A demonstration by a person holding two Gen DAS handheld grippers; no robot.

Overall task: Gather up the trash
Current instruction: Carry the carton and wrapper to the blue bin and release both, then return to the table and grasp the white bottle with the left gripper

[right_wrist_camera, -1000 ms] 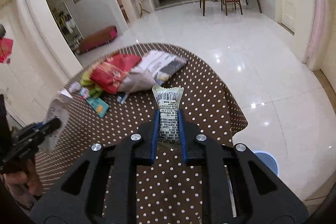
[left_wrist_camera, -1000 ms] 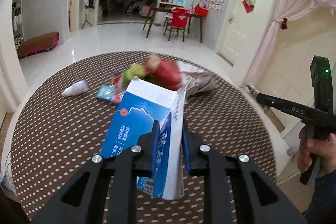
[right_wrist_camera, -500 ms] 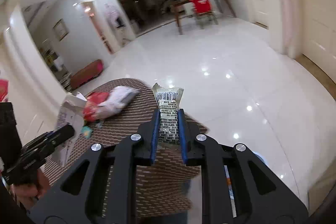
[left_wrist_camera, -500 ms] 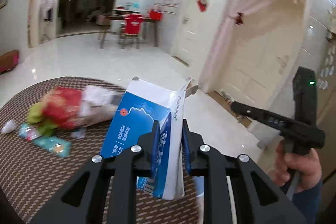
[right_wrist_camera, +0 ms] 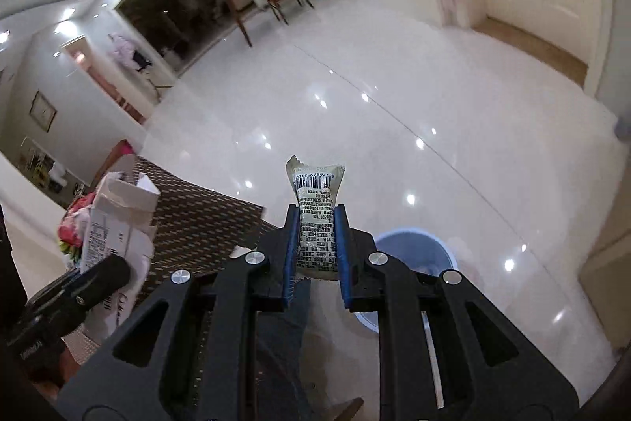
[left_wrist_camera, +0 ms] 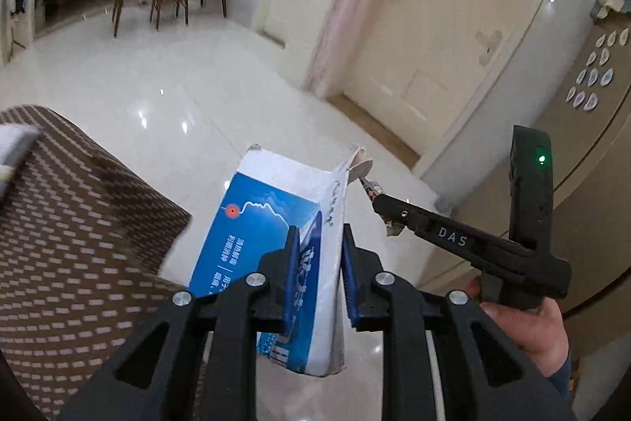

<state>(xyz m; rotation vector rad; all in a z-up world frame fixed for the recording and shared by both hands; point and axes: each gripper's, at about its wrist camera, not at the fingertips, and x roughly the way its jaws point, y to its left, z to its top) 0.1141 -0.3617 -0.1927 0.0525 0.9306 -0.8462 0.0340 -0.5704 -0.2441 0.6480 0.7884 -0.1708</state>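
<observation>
- We have the blue-and-white carton pinched in the left gripper, held in the air past the edge of the desk, above the glossy floor. Its torn-open top and dented walls suggest empty cardboard: light, stiff enough to keep its shape, yet easily crushed. The pads bite the narrow side low down, where folded edges give some strength; we judge that the better hold, since the ragged top flaps would bend away.
- The blue bin stands on the floor just beyond and below the right gripper. Only part of its rim shows.
- The right gripper is pressed onto a small printed snack wrapper, held upright over the floor near the bin. We read it as thin, slick film, nearly weightless and floppy. A pinch across its middle, as here, looks safest; a hold on the crimped end could slip.
</observation>
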